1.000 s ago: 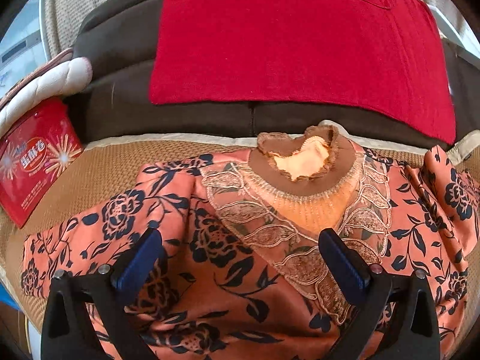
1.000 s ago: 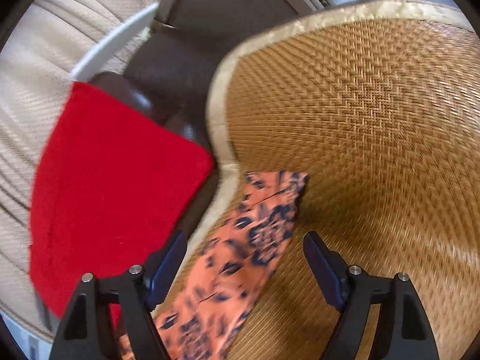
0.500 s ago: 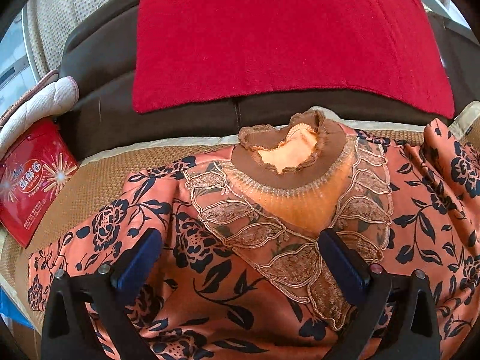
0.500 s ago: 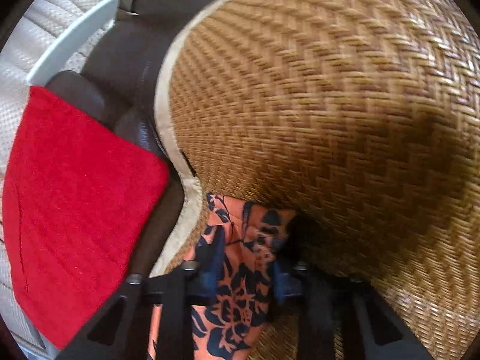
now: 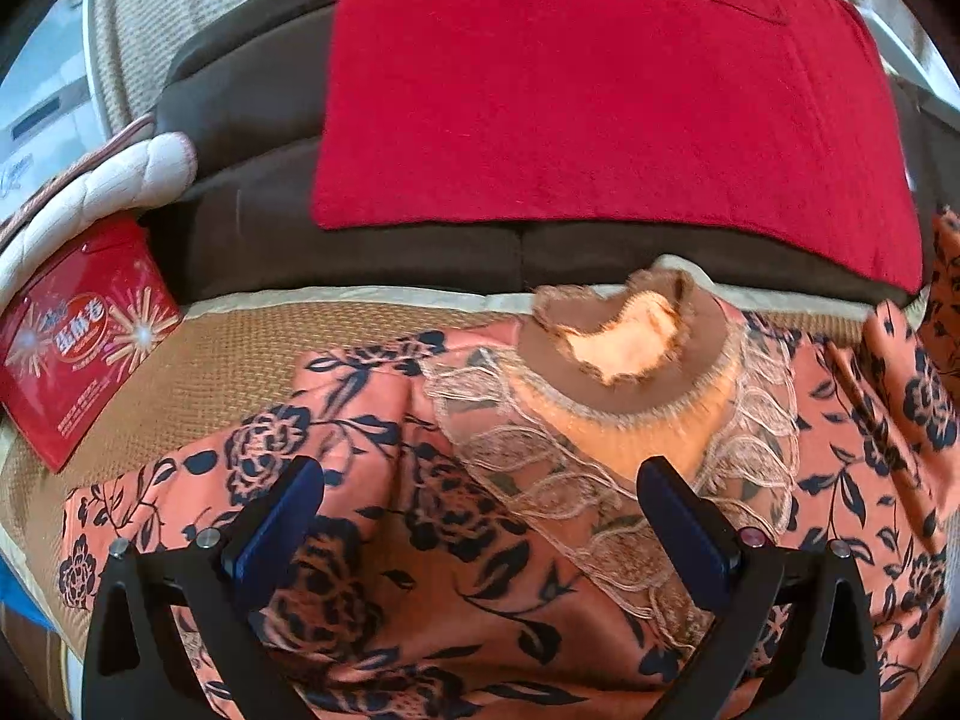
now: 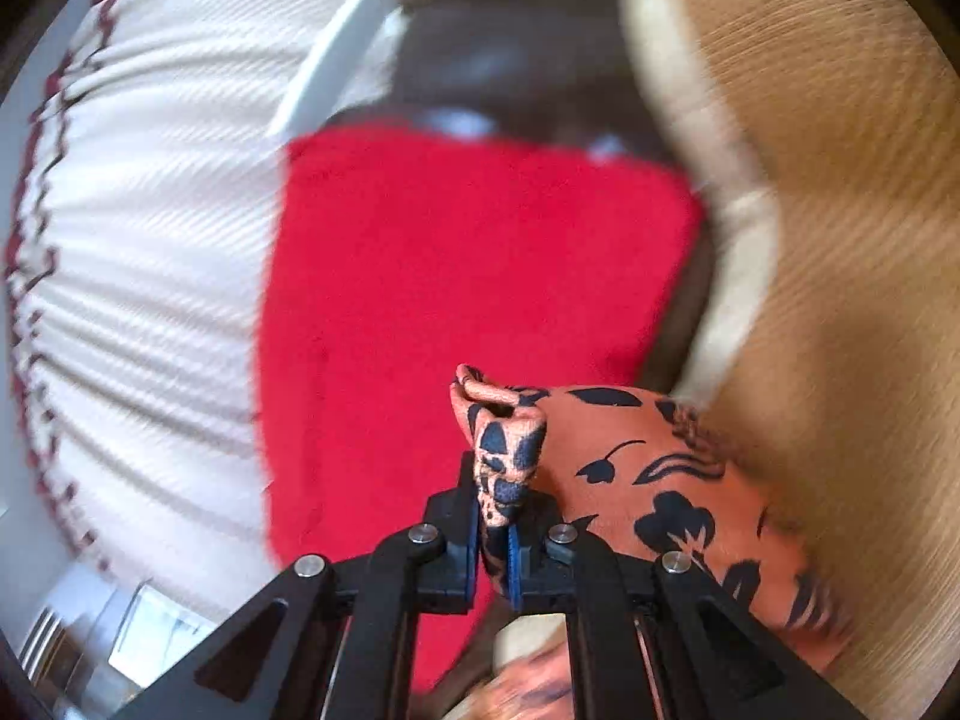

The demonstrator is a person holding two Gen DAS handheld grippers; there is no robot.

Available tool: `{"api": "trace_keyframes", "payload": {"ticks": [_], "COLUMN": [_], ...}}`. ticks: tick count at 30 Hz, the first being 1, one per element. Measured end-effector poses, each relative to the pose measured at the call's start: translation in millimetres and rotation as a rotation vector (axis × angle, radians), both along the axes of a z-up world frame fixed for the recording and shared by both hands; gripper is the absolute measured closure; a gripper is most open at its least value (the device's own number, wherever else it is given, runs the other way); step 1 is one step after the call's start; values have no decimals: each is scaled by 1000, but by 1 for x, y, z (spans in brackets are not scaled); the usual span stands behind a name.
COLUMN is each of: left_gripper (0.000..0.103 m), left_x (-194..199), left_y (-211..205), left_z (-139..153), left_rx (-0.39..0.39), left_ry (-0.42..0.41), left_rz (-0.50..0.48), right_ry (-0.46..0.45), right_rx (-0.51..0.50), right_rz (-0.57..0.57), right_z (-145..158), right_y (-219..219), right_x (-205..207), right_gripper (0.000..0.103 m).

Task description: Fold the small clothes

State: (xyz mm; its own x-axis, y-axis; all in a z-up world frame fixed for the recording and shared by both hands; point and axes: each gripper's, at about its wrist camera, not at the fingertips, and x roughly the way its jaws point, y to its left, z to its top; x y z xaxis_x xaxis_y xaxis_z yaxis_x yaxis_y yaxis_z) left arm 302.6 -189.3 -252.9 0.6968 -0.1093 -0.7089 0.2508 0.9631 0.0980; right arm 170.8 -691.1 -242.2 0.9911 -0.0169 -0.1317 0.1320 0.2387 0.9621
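Note:
An orange top with dark floral print (image 5: 456,540) lies spread on a woven mat (image 5: 228,354), its brown frilled collar (image 5: 624,348) and lace yoke facing up. My left gripper (image 5: 480,516) hovers open over its chest, holding nothing. My right gripper (image 6: 501,546) is shut on the end of the top's sleeve (image 6: 648,480) and holds it lifted off the mat (image 6: 840,240). That raised sleeve shows at the right edge of the left wrist view (image 5: 942,300).
A red cloth (image 5: 600,96) lies over the brown sofa back (image 5: 252,228) behind the mat, also in the right wrist view (image 6: 450,300). A red box (image 5: 78,336) and a white quilted cushion (image 5: 102,186) sit at the left. Pale pleated fabric (image 6: 150,240) is beyond.
My right gripper closed on the sleeve end and lifted it up off the mat, swinging toward the red cloth. My left gripper stayed open over the top, shifting slightly.

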Motion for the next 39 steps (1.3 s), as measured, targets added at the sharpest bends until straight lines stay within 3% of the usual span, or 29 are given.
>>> {"api": "trace_keyframes", "payload": {"ticks": [3,6,13,16,18,20,21,24,28,30,32,34,36,39], "left_gripper": [0,0,0,0,0,0,0,0,2,12,27,40,46,48], "left_x": [9,15,14,11,11,10,12,16,13,7,1,-2,-4,-7], "left_y": [17,36,91,106,111,116,117,120,110,102,91,77,65,49], "left_z": [5,9,25,26,24,21,20,15,6,1,-8,-18,-21,-22], "left_rx": [-22,1,-29,-53,-62,-83,-104,-175,-276,-291,-304,-297,-296,-350], "left_ry": [12,5,-28,-20,-5,13,30,97,213,258,308,352,360,401], "left_rz": [34,83,187,190,171,144,126,67,-33,-70,-115,-140,-174,-254], "right_ry": [-66,-85,-69,-45,25,78,70,24,72,143,223,236,270,304], "right_rx": [-5,15,159,261,310,332,336,235,-42,-221,-359,-344,-289,-205], "right_rz": [99,223,480,557,612,641,630,590,506,390,314,291,274,247], "right_z": [26,28,-18,-42,-56,-64,-64,-40,18,36,44,39,28,2], "right_y": [63,132,282,316,338,349,354,344,321,302,282,261,243,215], "right_x": [13,32,87,112,124,124,112,83,60,40,32,29,31,31], "right_gripper": [95,95,95,90,74,11,6,6,9,18,36,54,57,57]}}
